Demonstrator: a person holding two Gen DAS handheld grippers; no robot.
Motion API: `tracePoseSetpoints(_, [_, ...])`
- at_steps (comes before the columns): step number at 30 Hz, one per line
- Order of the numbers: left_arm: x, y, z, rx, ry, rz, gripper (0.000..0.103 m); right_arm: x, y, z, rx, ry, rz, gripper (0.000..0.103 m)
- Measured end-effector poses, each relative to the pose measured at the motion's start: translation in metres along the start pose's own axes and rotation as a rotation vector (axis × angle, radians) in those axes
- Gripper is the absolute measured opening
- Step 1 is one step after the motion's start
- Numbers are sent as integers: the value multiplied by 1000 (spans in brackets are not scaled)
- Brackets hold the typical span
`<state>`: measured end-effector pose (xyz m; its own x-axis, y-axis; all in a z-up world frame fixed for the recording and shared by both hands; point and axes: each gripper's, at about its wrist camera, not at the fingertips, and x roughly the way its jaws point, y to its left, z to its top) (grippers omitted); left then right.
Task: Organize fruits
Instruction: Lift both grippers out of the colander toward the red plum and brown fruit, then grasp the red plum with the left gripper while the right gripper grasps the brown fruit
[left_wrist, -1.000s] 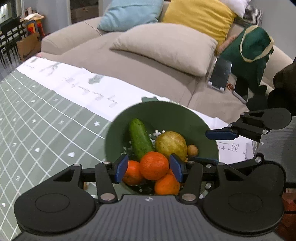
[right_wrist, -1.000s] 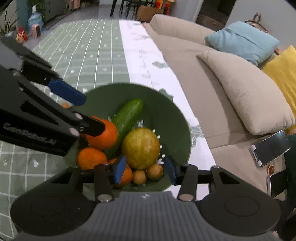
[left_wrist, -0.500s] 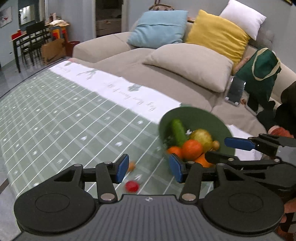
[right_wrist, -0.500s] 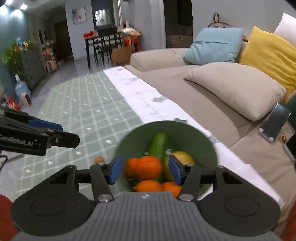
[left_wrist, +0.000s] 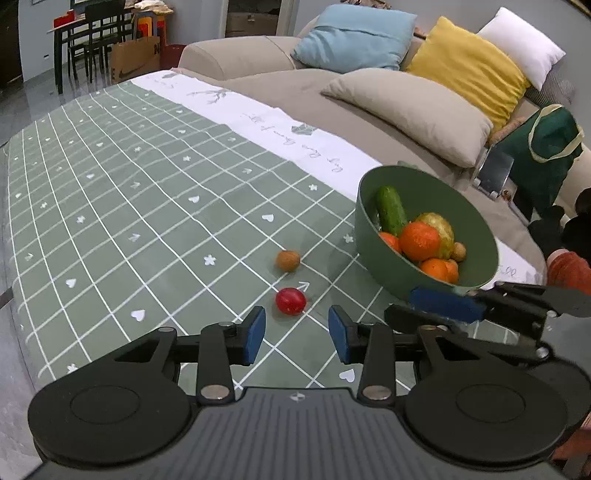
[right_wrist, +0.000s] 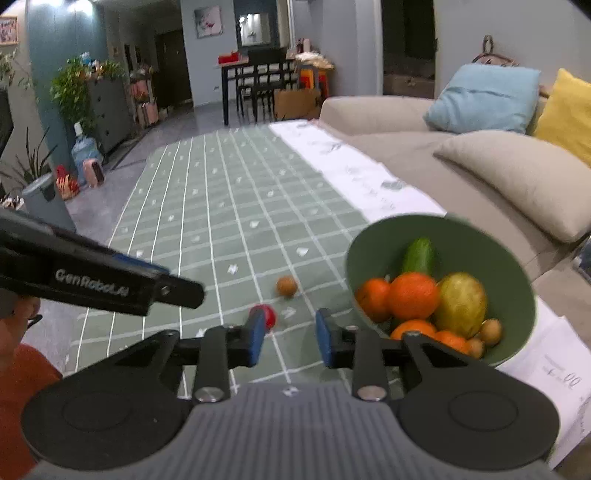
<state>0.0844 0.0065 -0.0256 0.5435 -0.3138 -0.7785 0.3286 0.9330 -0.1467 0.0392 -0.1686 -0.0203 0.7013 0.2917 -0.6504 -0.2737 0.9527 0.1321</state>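
A green bowl (left_wrist: 384, 258) (right_wrist: 517, 273) on the green checked tablecloth holds a cucumber (left_wrist: 390, 209), several oranges (left_wrist: 420, 240), a yellow-green fruit (right_wrist: 461, 303) and small brown fruits (right_wrist: 490, 332). A small red fruit (left_wrist: 290, 301) (right_wrist: 269, 315) and a small brown fruit (left_wrist: 287, 260) (right_wrist: 286, 285) lie loose on the cloth left of the bowl. My left gripper (left_wrist: 297, 334) is open and empty, just short of the red fruit. My right gripper (right_wrist: 288, 341) is open and empty, low over the cloth beside the bowl; it also shows in the left wrist view (left_wrist: 447, 304).
A beige sofa (left_wrist: 295, 96) with blue, yellow, white and beige cushions runs along the table's far side. A green bag (left_wrist: 543, 147) and a phone stand (left_wrist: 495, 171) sit on it. A dining table and chairs (right_wrist: 258, 81) stand at the back.
Both grippers have pulled back and away from the bowl toward the left. The red and brown fruits on the cloth have come into view in front of them.
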Motion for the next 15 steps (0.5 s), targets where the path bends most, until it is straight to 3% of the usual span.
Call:
tracePoseSetpoints(6, [30,-8,-1,-8,23,20,46,30,-2,-6,-3,69,-7,16])
tracePoseSetpoints(15, [77,-3,2,-60,94,49,46,60,-1,-11,-16,105,-21,15])
